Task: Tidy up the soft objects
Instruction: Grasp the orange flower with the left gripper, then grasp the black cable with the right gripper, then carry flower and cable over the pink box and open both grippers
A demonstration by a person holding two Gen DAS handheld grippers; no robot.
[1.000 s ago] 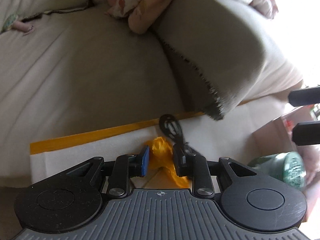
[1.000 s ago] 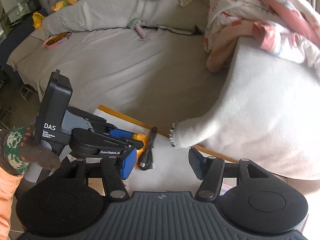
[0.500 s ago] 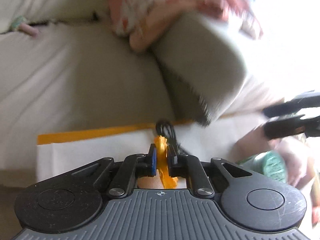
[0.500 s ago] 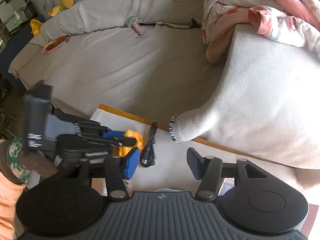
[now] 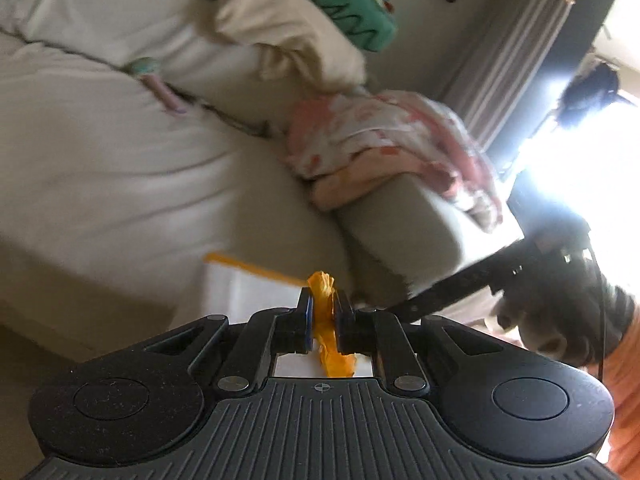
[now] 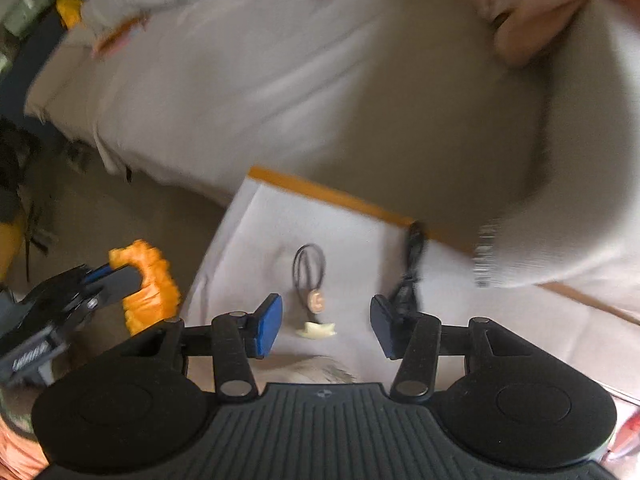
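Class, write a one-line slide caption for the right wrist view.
Open right gripper hovers over a pendant cord while the left gripper lifts orange fabric.

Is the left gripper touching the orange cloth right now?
Touching. In the left wrist view, the left gripper is closed on the orange cloth, with both pads pressed against it. The right wrist view also shows the cloth pinched at the fingertips.

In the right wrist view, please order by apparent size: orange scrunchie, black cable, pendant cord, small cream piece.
1. orange scrunchie, though it is nearest the camera
2. black cable and pendant cord: too alike to rank
3. cream piece
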